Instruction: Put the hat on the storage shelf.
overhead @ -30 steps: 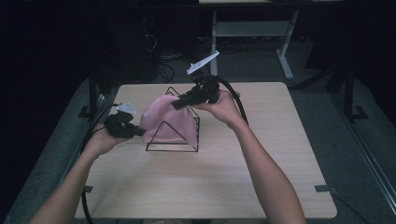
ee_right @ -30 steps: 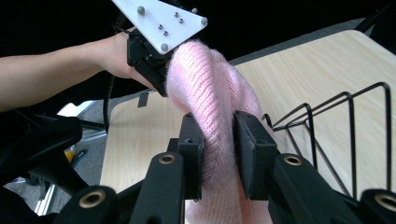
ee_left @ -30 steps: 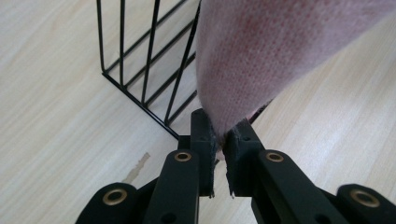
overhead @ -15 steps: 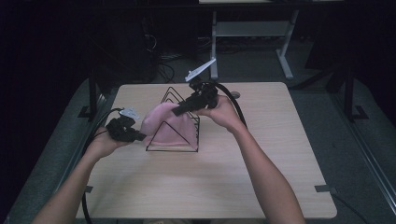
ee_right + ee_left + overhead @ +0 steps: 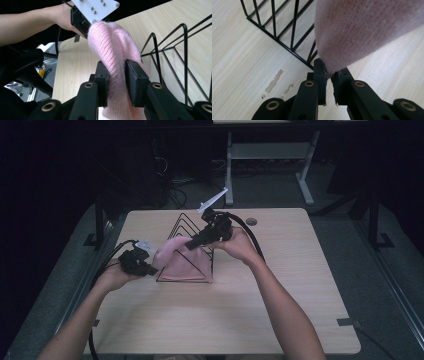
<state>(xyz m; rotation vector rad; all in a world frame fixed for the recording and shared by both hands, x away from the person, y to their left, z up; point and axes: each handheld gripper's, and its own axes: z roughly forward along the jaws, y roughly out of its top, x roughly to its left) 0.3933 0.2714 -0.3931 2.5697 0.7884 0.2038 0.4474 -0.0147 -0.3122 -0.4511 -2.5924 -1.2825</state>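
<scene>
- Pinching soft pink knitted cloth point(image 5: 182, 262) with both grippers: left gripper point(image 5: 329, 82) clamping its near-left corner, right gripper point(image 5: 117, 80) clamping a fold.
- Draping over black wire triangular rack point(image 5: 192, 227), mid-table.
- Keeping it taut, lowering evenly, probably.

A light wood-grain table point(image 5: 280, 320) with rounded corners fills the lower middle of the high view, with a small round grommet point(image 5: 251, 221) near its far edge. Grey carpet point(image 5: 395, 250) surrounds it. At the top centre stands a pale metal desk frame point(image 5: 265, 152), with tangled cables point(image 5: 175, 182) to its left. The room beyond lies in deep shadow; light falls mainly on the tabletop.
</scene>
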